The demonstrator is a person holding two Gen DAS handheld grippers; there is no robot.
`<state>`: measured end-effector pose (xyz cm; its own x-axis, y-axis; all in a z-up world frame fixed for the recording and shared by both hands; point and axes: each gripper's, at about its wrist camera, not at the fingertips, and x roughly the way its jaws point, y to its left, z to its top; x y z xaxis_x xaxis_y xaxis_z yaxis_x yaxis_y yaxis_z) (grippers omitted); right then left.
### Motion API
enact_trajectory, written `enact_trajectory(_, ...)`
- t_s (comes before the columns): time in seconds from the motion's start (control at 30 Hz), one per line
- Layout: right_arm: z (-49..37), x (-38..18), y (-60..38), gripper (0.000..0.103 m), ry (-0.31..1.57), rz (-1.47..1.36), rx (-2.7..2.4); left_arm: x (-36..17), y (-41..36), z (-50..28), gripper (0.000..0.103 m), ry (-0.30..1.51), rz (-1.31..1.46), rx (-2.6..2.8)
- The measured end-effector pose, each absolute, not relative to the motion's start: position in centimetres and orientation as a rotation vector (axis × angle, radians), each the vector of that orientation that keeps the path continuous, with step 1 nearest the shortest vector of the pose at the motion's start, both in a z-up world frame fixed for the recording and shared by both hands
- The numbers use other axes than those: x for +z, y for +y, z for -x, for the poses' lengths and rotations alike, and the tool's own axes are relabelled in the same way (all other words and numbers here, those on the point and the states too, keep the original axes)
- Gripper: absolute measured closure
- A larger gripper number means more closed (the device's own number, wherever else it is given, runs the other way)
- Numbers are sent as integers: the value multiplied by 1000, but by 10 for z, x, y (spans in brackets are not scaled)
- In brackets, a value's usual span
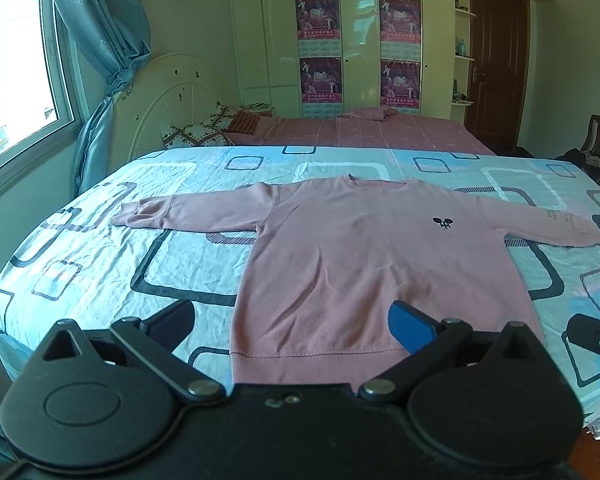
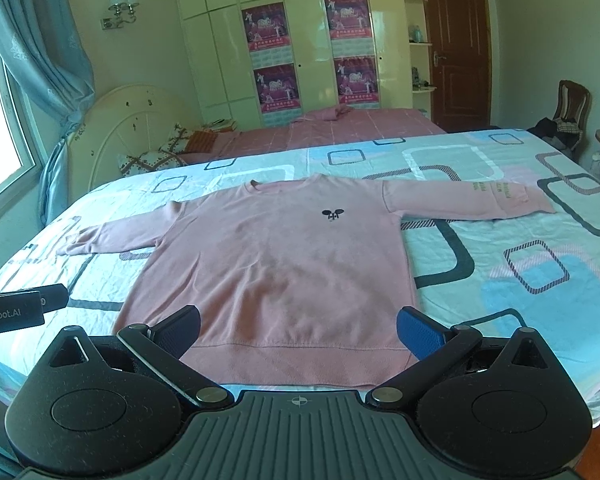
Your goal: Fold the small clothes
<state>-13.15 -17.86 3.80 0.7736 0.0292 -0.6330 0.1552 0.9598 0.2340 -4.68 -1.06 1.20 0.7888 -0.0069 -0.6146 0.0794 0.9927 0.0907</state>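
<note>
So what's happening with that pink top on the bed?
A person is holding a two-finger gripper in each hand, getting ready to fold a pink sweatshirt. It lies flat, face up, on the patterned bedsheet, both sleeves stretched out to the sides and its hem nearest the grippers. The left gripper and the right gripper are both open, near the hem, and neither is holding anything. No fold has been made yet.

Pink sweatshirt (image 1: 340, 264) flat, sleeves apparently outspread
</note>
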Motion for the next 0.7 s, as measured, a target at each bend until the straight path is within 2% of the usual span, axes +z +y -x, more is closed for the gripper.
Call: enact_trajectory(0.7, 122, 34, -186, 0, 694, -302, -70, 8, -19, 32, 1, 680, -122, -57)
